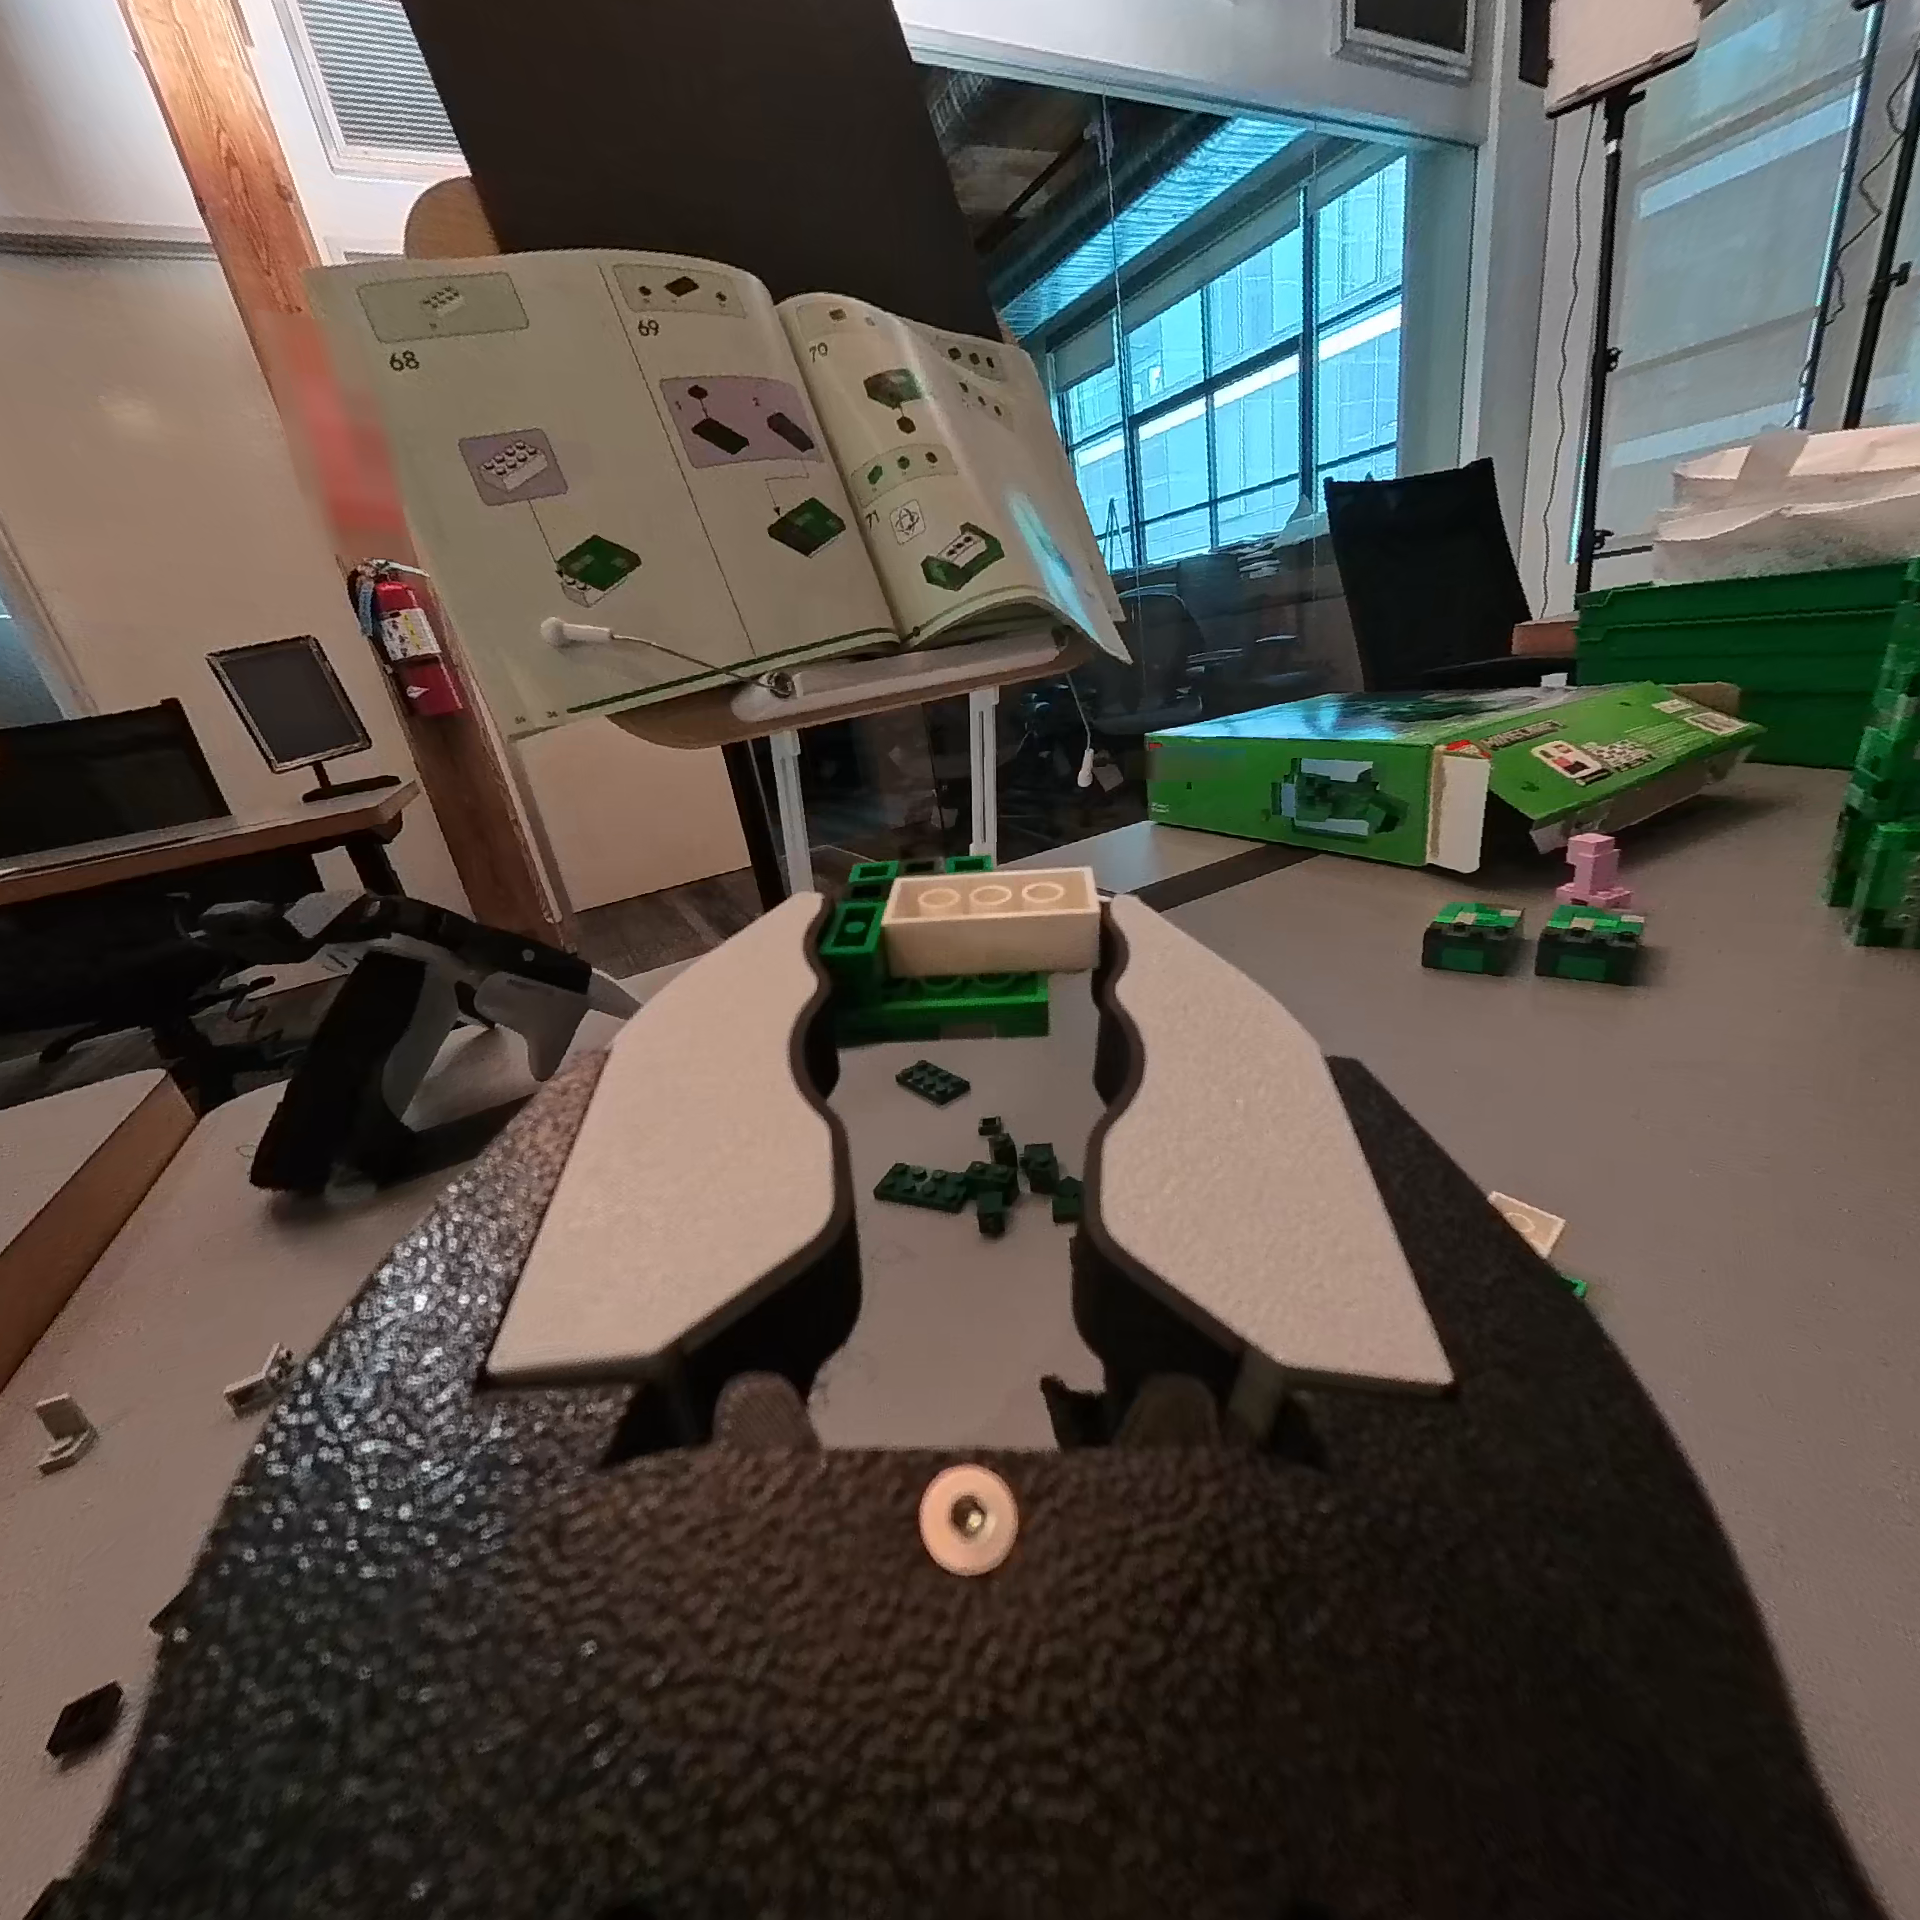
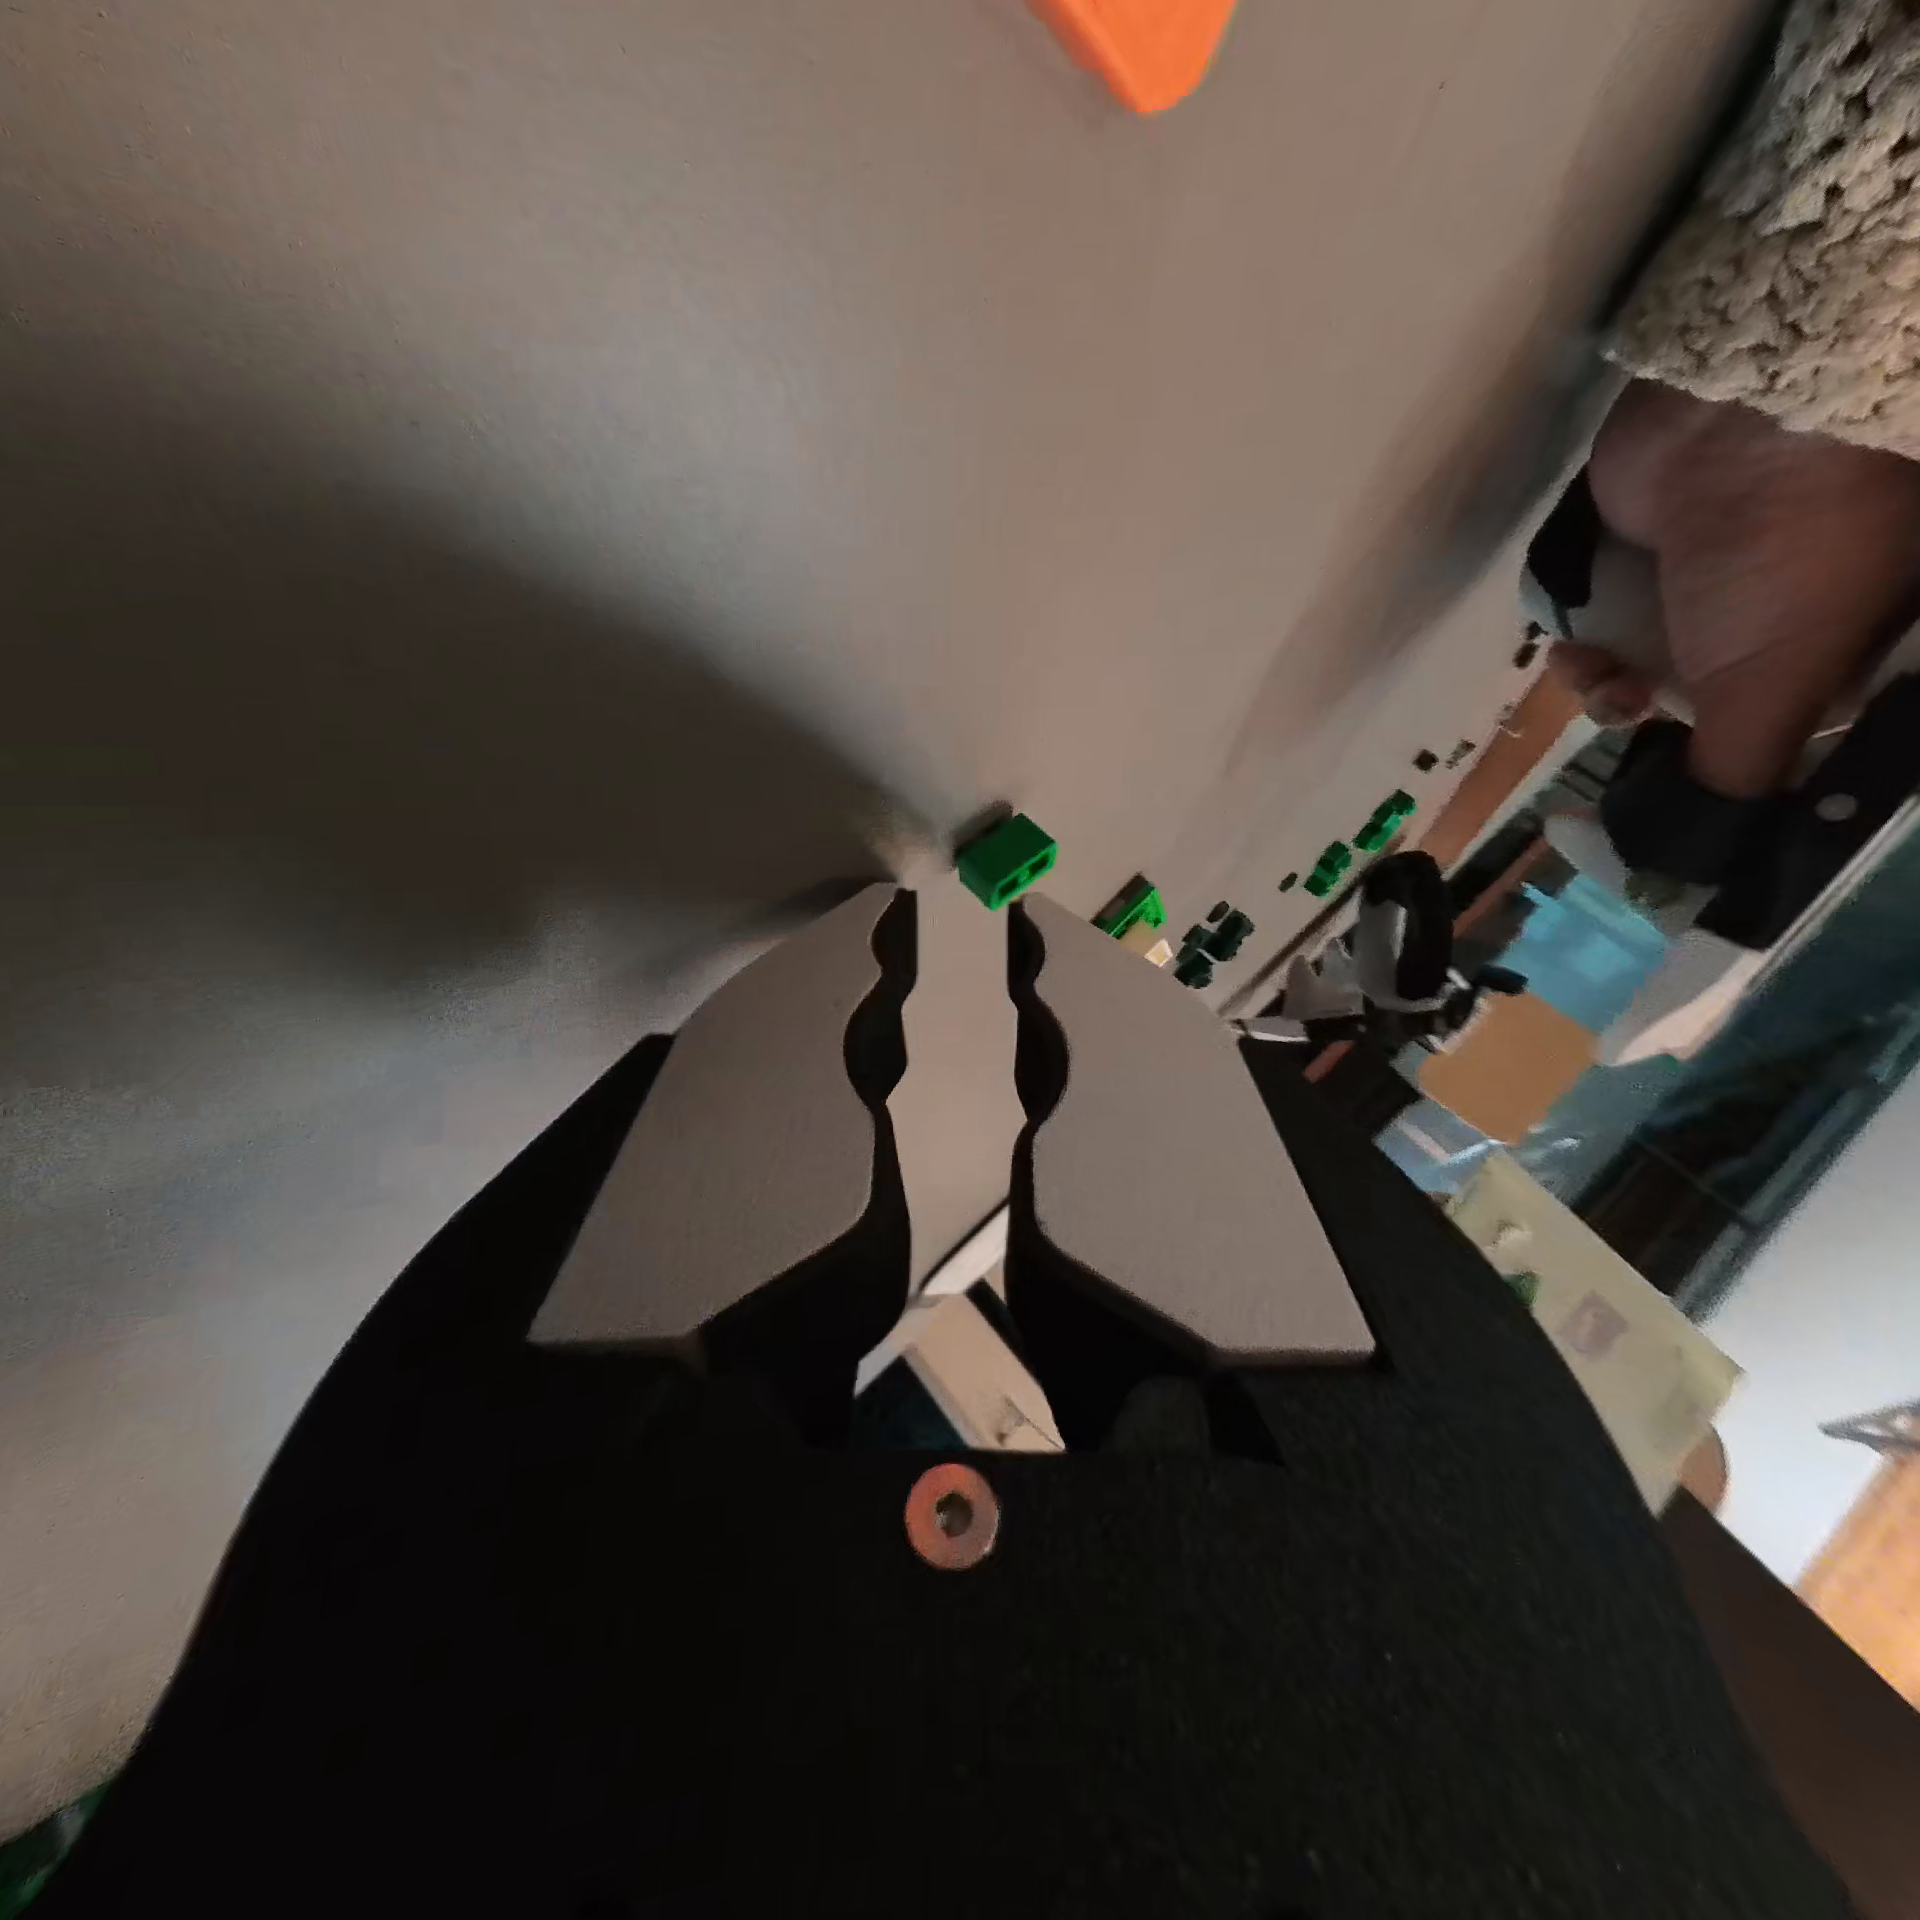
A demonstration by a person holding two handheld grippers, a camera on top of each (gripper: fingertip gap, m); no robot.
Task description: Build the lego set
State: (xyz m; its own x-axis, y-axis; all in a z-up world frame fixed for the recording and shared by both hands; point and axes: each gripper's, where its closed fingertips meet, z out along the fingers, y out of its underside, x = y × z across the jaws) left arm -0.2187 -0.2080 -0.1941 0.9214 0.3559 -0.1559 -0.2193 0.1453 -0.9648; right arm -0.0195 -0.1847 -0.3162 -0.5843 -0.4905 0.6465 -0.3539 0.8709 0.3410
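In the left wrist view my left gripper (image 1: 966, 935) is shut on a small build: a white brick (image 1: 992, 920), turned underside up, on green pieces and a green plate (image 1: 951, 1003). It holds the build above the grey table (image 1: 1351, 1091). Loose dark green pieces (image 1: 987, 1174) lie on the table below. In the right wrist view my right gripper (image 2: 966, 899) is tilted, open a little and empty. A small bright green brick (image 2: 1006, 854) lies on the table just beyond its fingertips.
An open instruction booklet (image 1: 707, 468) stands on a holder behind. A green box (image 1: 1434, 779), two small green blocks (image 1: 1475, 935), a pink figure (image 1: 1590, 873) and a tall green build (image 1: 1881, 810) are right. A black-grey device (image 1: 416, 1039) lies left. An orange object (image 2: 1132, 42) is far.
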